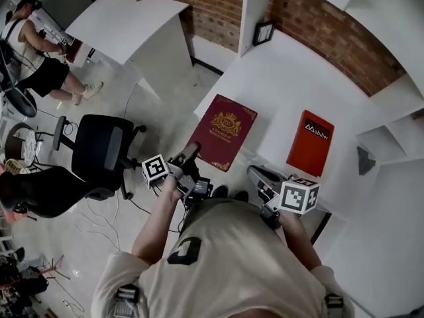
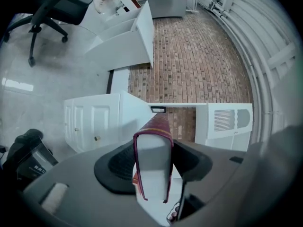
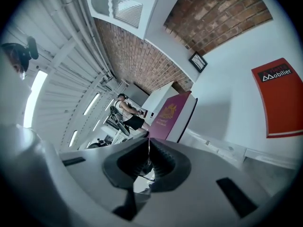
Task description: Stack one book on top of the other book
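Clamping the near edge of the maroon book, the left tongs hold it left of the orange book on the counter; the right tongs are closed, empty.

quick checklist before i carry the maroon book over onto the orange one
1. Left gripper clamped on the maroon book: ok, its jaws press both covers at the near edge.
2. Right gripper free to help: ok, jaws together with nothing between them.
3. Orange book lying flat on the white table, cover bare: ok.
4. Table between the two books free of clutter: ok.
5. Maroon book lifted clear of the table: cannot tell.
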Motion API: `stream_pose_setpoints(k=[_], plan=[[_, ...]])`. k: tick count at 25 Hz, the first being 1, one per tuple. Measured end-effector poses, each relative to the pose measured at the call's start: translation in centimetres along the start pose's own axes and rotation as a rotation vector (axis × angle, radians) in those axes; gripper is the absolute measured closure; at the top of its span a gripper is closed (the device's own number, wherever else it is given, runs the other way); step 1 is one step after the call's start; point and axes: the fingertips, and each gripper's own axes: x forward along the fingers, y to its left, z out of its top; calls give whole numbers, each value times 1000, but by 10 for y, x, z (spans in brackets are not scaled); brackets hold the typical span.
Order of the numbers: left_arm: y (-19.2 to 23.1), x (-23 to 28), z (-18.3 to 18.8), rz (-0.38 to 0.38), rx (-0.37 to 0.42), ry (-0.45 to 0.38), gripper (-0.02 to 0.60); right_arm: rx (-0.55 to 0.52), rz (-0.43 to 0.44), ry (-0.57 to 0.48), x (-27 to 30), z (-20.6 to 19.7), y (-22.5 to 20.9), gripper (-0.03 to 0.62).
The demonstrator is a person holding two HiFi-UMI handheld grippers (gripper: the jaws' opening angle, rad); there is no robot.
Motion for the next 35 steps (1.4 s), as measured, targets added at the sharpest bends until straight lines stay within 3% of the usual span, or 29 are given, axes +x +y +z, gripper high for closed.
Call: stream_pose_setpoints(k=[8, 19, 29, 35], plan=[[16, 1, 8, -6, -49, 78, 362, 17, -111, -44, 2, -7, 3, 589], [12, 32, -3, -22, -30, 205, 362, 49, -211, -101, -17, -16, -1, 589], [6, 45, -29, -4, 6, 225, 362, 67, -208, -181, -52, -18, -12, 589], [8, 57, -64, 20, 35, 214, 362, 90, -190, -229, -92, -20, -29, 589]])
